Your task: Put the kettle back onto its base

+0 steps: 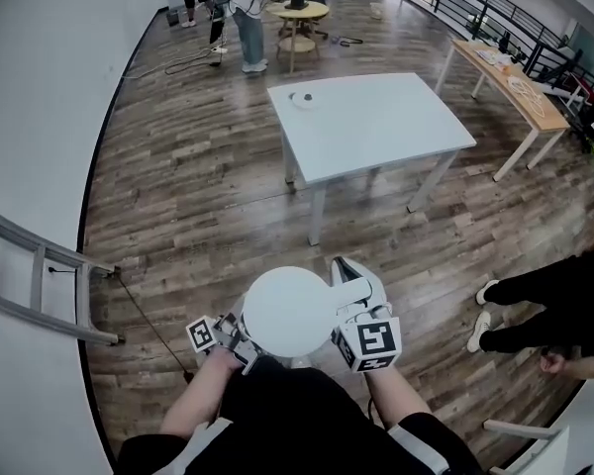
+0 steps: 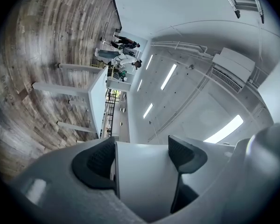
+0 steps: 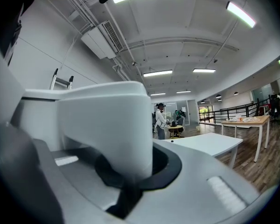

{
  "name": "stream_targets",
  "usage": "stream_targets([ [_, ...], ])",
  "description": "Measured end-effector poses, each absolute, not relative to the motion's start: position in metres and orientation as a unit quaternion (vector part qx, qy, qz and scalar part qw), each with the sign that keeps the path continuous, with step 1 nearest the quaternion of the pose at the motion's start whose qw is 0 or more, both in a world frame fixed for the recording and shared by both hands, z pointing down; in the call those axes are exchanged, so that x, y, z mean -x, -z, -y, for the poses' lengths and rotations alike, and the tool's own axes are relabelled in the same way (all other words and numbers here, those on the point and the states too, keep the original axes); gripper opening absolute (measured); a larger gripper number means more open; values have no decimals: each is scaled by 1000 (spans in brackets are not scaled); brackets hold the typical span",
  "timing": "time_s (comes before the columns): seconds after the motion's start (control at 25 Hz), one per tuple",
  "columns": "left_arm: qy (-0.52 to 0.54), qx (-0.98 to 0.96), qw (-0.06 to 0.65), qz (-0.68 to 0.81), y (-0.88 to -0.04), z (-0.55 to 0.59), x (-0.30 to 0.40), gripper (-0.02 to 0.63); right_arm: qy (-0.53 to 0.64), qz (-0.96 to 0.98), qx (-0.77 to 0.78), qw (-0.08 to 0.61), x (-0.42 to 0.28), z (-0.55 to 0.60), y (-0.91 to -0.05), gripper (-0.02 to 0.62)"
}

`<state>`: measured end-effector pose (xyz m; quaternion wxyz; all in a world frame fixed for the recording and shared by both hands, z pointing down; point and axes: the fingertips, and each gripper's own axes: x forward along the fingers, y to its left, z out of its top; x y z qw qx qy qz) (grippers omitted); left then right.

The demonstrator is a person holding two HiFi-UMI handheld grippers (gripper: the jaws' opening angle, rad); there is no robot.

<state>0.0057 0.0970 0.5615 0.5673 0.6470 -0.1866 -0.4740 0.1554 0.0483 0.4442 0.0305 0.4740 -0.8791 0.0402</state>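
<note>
In the head view a white kettle (image 1: pixel 287 311) with a round lid hangs low in front of me, over the wooden floor, carried between both grippers. My left gripper (image 1: pixel 236 338) is shut on its left side; in the left gripper view a flat white part of the kettle (image 2: pixel 141 181) fills the gap between the dark pads (image 2: pixel 97 161). Clamped in my right gripper (image 1: pixel 350 307) is the kettle's handle (image 3: pixel 102 120). The round kettle base (image 1: pixel 304 98) lies on the far left corner of the white table (image 1: pixel 376 132) ahead.
A light wooden table (image 1: pixel 520 87) stands at the far right by a railing. A ladder (image 1: pixel 40 285) leans at the left wall, with a cable (image 1: pixel 148 320) on the floor. A person's legs (image 1: pixel 544 305) are close on the right. People stand by a small round table (image 1: pixel 299 13) far back.
</note>
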Motion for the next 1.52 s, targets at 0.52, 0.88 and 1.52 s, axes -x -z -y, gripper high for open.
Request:
stream_targets([
  [0.52, 473, -644, 573, 182, -568, -20, 27, 362, -36, 874, -483, 37, -122, 27, -447, 15],
  [0.88, 470, -650, 576, 158, -559, 67, 69, 362, -21, 867, -497, 43, -79, 104, -436, 14],
  [1.52, 463, -650, 585, 146, -566, 154, 153, 360, -24, 859, -509, 46, 5, 187, -442, 14],
])
